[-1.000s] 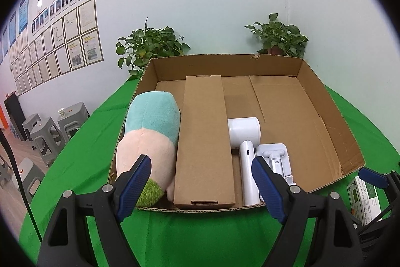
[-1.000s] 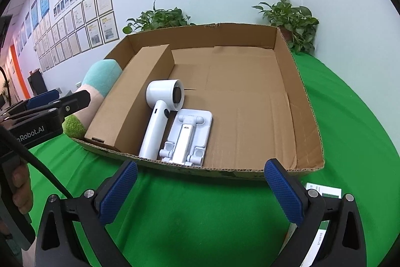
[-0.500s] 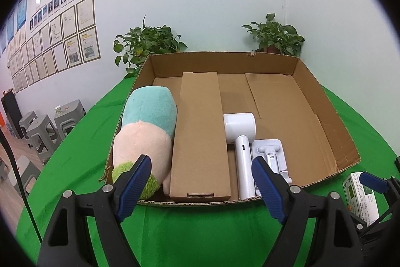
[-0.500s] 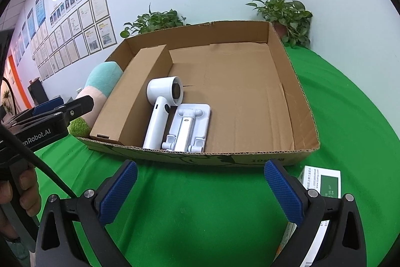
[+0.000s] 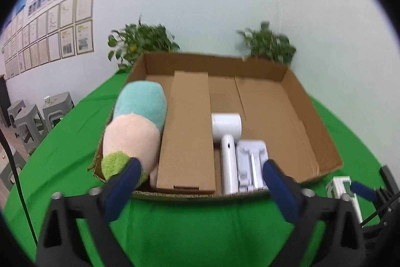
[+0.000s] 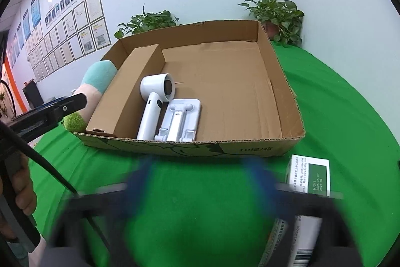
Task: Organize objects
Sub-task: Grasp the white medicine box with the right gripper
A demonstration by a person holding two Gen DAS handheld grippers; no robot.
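Observation:
A shallow cardboard tray (image 5: 310, 101) (image 6: 282, 96) sits on the green table. In it lie a teal and pink plush toy (image 5: 135, 126) (image 6: 97, 79), a long brown carton (image 5: 187, 131) (image 6: 130, 86), a white hair dryer (image 5: 227, 142) (image 6: 155, 104) and a white folding stand (image 5: 251, 162) (image 6: 178, 119). A white and green box (image 6: 310, 175) (image 5: 343, 189) lies on the cloth outside the tray's near right corner. My left gripper (image 5: 200, 189) is open and empty before the tray. My right gripper (image 6: 200, 182) is motion-blurred, its jaws apart, with the box by its right finger.
Two potted plants (image 5: 140, 41) (image 5: 268, 44) stand behind the tray against the wall. Grey stools (image 5: 32, 116) stand off the table's left side. The left gripper (image 6: 42, 116) and the hand that holds it show at the left of the right wrist view.
Both grippers have pulled back from the tray. The right gripper's jaws have narrowed and blur with motion. More of the white and green box is now in view.

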